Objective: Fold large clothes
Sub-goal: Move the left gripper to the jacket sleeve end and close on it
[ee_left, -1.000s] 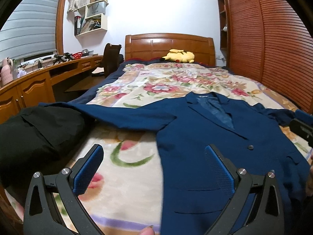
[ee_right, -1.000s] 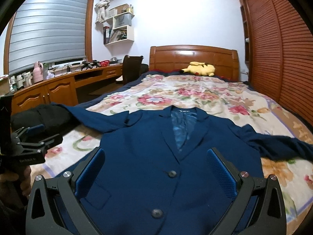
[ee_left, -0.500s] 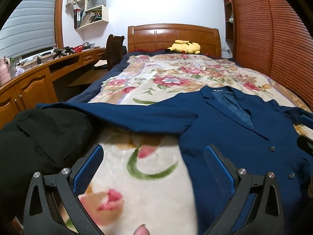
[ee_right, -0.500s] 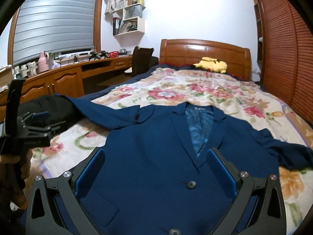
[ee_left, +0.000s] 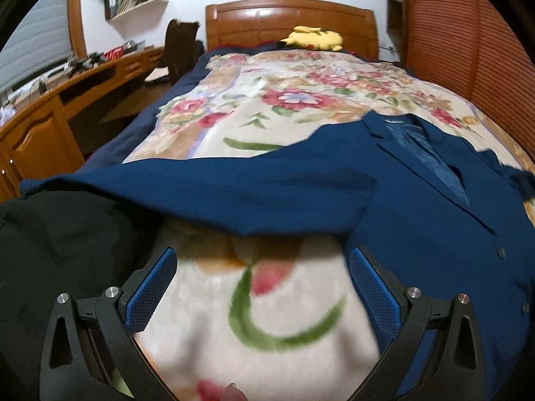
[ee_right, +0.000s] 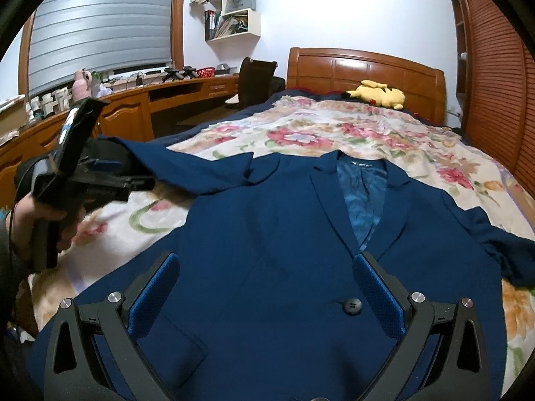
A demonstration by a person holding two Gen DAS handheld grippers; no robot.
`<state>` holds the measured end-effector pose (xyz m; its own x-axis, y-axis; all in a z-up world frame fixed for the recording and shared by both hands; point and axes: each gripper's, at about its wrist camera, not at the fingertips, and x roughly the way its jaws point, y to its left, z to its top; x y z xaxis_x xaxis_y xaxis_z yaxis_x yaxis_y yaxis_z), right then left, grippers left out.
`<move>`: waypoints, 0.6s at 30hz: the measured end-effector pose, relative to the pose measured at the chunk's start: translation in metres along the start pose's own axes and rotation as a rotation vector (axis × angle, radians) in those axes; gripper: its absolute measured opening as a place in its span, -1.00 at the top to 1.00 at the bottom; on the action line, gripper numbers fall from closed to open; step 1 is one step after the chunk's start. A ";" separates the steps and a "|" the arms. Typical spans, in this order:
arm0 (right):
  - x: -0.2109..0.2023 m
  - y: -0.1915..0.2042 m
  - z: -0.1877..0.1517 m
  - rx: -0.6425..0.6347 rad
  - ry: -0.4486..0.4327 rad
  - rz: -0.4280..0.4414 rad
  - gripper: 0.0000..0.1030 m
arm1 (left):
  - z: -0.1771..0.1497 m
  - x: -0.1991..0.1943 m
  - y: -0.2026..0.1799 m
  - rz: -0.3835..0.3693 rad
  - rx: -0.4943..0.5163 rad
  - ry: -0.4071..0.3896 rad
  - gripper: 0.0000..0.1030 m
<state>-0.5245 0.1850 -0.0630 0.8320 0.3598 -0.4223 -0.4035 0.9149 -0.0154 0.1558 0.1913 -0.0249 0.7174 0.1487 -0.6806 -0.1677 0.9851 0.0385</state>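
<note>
1. Left wrist view: looks forward between the spread fingers of the left gripper (ee_left: 262, 289), low and close over the floral blanket (ee_left: 301, 100), facing the headboard (ee_left: 291, 16); the jacket sleeve (ee_left: 207, 193) crosses just ahead.
2. Right wrist view: looks forward along the right gripper (ee_right: 264, 295), close above the blue jacket (ee_right: 277, 234) front, facing the same headboard (ee_right: 364, 67).
3. Shared field: jacket, blanket, headboard, yellow plush toy (ee_right: 378, 95), desk (ee_right: 133, 107). The right view also shows the left gripper (ee_right: 113, 180) at its left edge.
</note>
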 end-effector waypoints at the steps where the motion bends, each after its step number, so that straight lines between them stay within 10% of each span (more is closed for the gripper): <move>1: 0.000 0.000 0.001 -0.001 0.003 0.001 -1.00 | 0.004 0.005 0.002 0.011 -0.009 0.007 -1.00; 10: -0.001 0.004 0.001 -0.012 -0.011 0.001 -1.00 | 0.025 0.036 0.014 0.043 -0.059 0.067 -1.00; 18: 0.001 0.006 0.002 -0.023 -0.011 -0.012 -1.00 | 0.016 0.049 0.033 0.019 -0.161 0.079 -0.45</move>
<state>-0.5250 0.1918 -0.0616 0.8410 0.3508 -0.4118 -0.4019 0.9147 -0.0415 0.1958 0.2325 -0.0452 0.6586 0.1539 -0.7366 -0.2915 0.9546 -0.0612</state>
